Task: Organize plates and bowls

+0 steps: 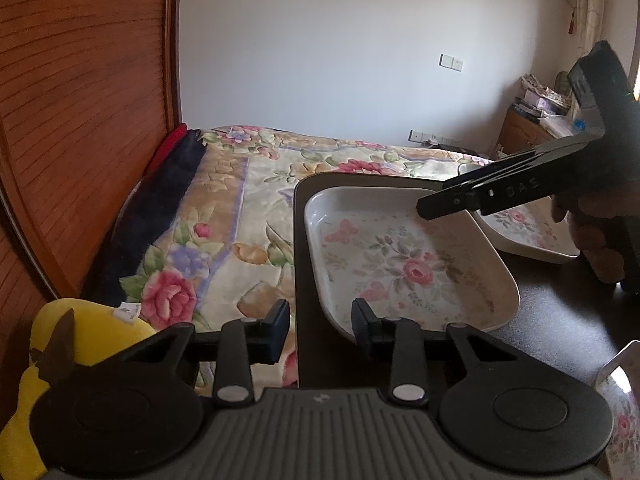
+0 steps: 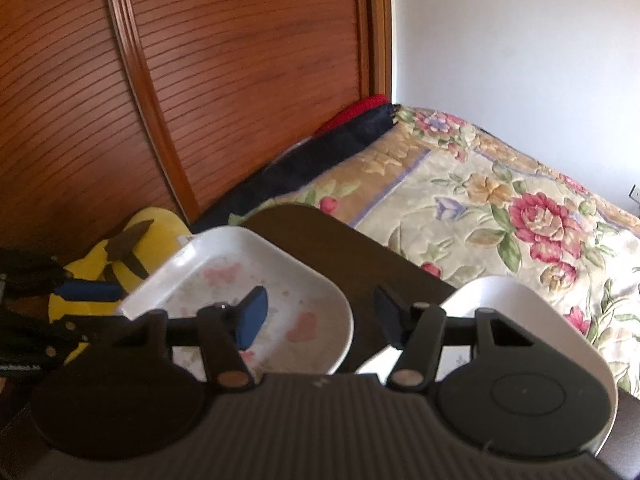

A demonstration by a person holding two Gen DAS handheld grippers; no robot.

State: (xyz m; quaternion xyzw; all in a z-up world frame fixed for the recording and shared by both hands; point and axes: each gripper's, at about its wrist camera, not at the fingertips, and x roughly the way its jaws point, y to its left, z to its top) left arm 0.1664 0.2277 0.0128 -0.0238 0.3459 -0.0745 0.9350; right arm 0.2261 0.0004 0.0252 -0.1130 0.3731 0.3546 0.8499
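Looking down my left gripper [image 1: 320, 330], I see its jaws part open with nothing between the pads. One finger [image 1: 362, 318] sits right at the near corner of the flowered dish [image 1: 404, 264], and the other hangs out past the table edge [image 1: 301, 240], over the bed [image 1: 240, 216]. I cannot tell if that one finger touches the dish.

My right gripper [image 2: 316, 316] is about half open too, and it holds nothing. One blue pad [image 2: 252, 320] hangs over the inside of the same dish [image 2: 256, 272]. The other is over the bare dark table [image 2: 344, 248], so the dish's rim lies between the two. A second dish [image 2: 520, 312] sits just beside on the right.

I think the left hand is nearer to a good hold, because the dish corner is right at its finger. The dish runs long away from that hand. To grab it, I would slide the left jaws a bit sideways so the rim goes between them.

Farther off, the flowered bed spreads behind the table.
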